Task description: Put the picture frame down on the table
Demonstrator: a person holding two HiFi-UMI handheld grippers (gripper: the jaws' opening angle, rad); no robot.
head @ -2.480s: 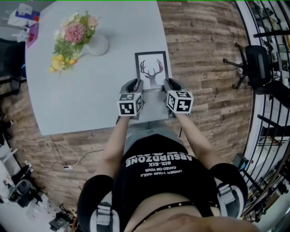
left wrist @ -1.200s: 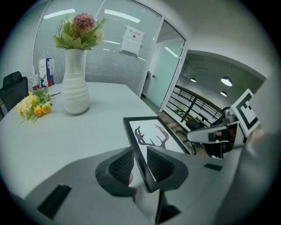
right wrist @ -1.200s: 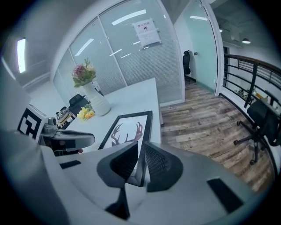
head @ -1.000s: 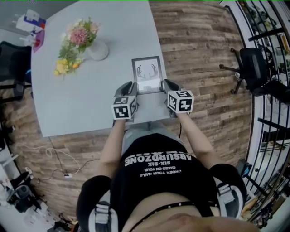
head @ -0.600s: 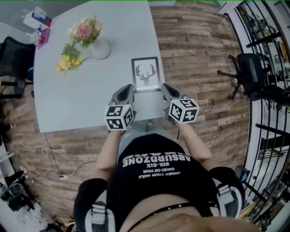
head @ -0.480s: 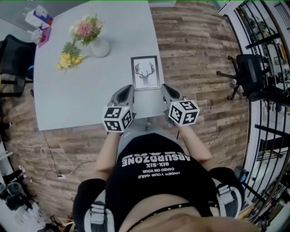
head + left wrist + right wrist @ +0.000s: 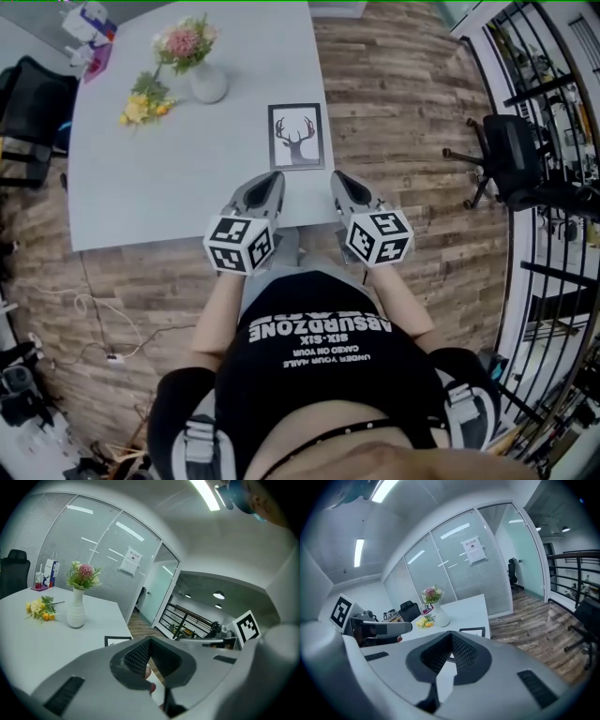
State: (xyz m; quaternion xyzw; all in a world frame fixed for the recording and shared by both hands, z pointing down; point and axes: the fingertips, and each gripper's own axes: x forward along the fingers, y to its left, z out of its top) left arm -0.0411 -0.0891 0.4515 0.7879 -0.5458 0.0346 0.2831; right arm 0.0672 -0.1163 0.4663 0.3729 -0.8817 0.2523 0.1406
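Flowers mark the left end of the pale grey desk: a loose bunch of yellow blooms lies on the top, and just beside it stands a white ceramic vase holding pink flowers. Right of the vase and well apart from it, the black-framed picture of deer antlers lies flat and face up on the desk, close to the desk's right edge.

My left gripper hovers over the near edge of the desk, just short of the frame's lower left corner and not touching it. Its fingers are clenched tip to tip with nothing between them, and past them the frame shows as a thin dark strip on the desk top.

My right gripper hangs by the desk's near right corner, just short of the frame's lower right corner, also clear of it. Its fingers are pressed together and hold nothing; the frame lies beyond their tips.

Further right, a black office chair stands on the wood-plank floor near a black metal railing.
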